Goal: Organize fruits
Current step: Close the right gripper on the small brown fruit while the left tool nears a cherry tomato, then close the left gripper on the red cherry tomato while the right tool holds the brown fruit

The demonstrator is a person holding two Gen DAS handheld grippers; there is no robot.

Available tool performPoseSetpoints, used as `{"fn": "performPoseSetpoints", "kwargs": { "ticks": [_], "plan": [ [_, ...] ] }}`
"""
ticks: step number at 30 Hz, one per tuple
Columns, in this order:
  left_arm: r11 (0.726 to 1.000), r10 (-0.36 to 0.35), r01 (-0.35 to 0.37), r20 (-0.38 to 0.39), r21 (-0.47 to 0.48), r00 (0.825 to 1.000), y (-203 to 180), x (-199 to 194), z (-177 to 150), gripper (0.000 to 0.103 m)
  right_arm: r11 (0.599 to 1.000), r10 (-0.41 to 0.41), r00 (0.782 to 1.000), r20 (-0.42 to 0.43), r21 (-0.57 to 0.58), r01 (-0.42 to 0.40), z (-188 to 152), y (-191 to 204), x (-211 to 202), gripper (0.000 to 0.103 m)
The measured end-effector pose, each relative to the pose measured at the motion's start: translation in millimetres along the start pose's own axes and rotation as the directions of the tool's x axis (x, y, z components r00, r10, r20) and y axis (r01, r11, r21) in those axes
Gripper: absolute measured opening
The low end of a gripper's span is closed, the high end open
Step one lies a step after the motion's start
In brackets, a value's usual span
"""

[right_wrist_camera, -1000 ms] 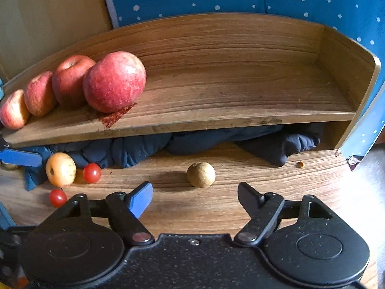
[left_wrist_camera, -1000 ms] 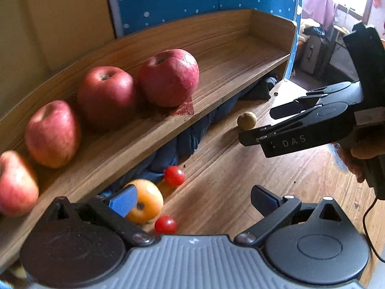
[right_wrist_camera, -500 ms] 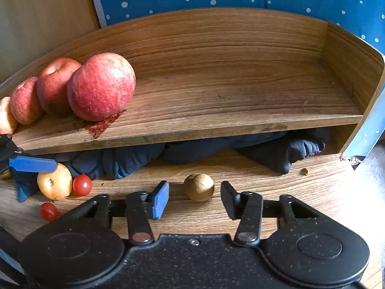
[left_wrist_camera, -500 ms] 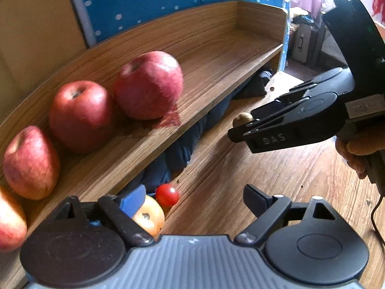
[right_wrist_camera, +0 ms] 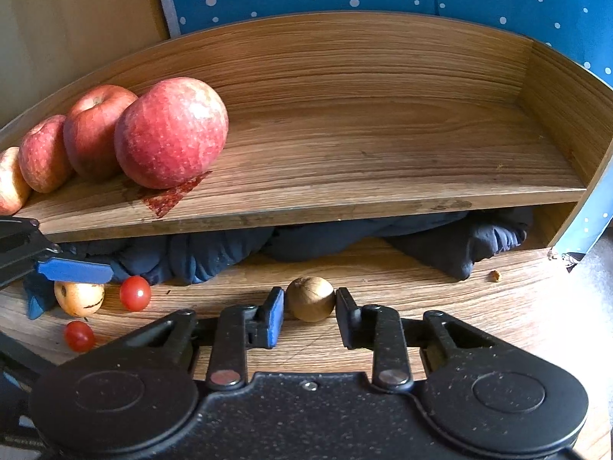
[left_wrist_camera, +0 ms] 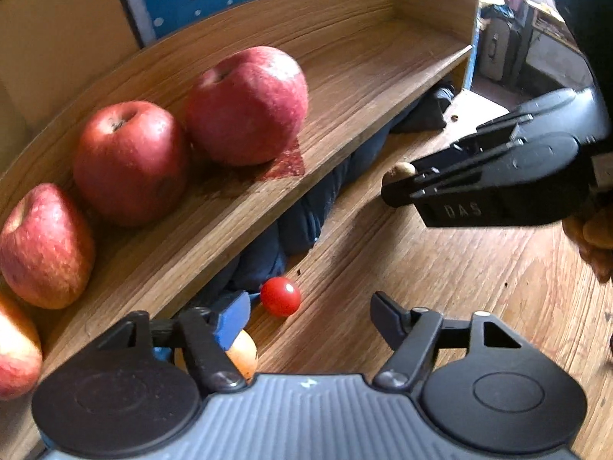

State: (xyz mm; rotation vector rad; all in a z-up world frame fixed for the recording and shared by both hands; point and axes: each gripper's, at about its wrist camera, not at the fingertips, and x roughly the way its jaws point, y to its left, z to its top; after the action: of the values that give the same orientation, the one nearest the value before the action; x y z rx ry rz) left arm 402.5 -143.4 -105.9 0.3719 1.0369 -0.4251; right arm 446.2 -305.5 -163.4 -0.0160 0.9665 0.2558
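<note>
Currently, step: grasping the small brown fruit [right_wrist_camera: 310,298].
Right gripper [right_wrist_camera: 309,318]: jaws apart, flanking the fruit, not yet clamped.
Left gripper [left_wrist_camera: 306,316]: jaws apart, cherry tomato [left_wrist_camera: 280,296] just ahead.
Next: likely close, lift to shelf [right_wrist_camera: 383,176].

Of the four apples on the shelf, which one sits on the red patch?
The big apple at the right end of the row, nearest the bare part of the shelf. The other three stand on plain wood.

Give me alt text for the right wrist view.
The right hand-held gripper brackets a small brown round fruit on the wooden table, fingers close on both sides. Behind, four red apples line a wooden shelf.
</note>
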Motion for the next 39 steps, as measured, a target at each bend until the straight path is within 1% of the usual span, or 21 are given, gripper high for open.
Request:
{"fn": "performPoseSetpoints", "kwargs": {
  "ticks": [3,10,11,15,22,26,30,33,39],
  "plan": [
    [1.000,-0.005,0.005,-0.005,-0.023,1.000,3,4,0,0.064,1.000,0.015,1.000,-0.003,-0.005,-0.015,-1,3,-1,0.031],
    [0.999,-0.005,0.004,-0.005,-0.048,1.000,8,9,0,0.054,0.998,0.066,0.998,-0.013,-0.015,-0.066,-7,11,-3,0.031],
    [0.998,-0.006,0.006,-0.004,-0.056,1.000,9,9,0,0.051,0.997,0.073,0.997,-0.014,-0.016,-0.073,-8,11,-3,0.031],
    [0.992,-0.014,0.014,0.000,-0.128,1.000,17,9,-2,0.040,0.996,0.088,0.996,-0.018,-0.019,-0.088,-10,15,-5,0.031],
    [0.983,0.006,-0.002,0.017,-0.182,1.000,24,10,-4,0.032,0.995,0.095,0.995,-0.021,-0.016,-0.095,-14,16,-5,0.031],
    [0.977,-0.002,0.007,0.023,-0.215,1.000,27,9,-6,0.026,0.995,0.095,0.995,-0.019,-0.012,-0.095,-16,16,-6,0.031],
    [0.974,-0.008,0.014,0.029,-0.225,1.000,25,7,-10,0.025,0.995,0.100,0.995,-0.020,-0.012,-0.100,-11,13,-4,0.031],
    [0.970,-0.031,0.037,0.028,-0.239,0.999,25,6,-12,0.025,0.994,0.105,0.994,-0.021,-0.015,-0.105,-14,16,-7,0.031],
    [0.970,-0.031,0.036,0.022,-0.240,0.999,21,-1,-19,0.024,0.993,0.116,0.993,-0.026,-0.019,-0.116,-19,16,-14,0.030]
  ]
}}
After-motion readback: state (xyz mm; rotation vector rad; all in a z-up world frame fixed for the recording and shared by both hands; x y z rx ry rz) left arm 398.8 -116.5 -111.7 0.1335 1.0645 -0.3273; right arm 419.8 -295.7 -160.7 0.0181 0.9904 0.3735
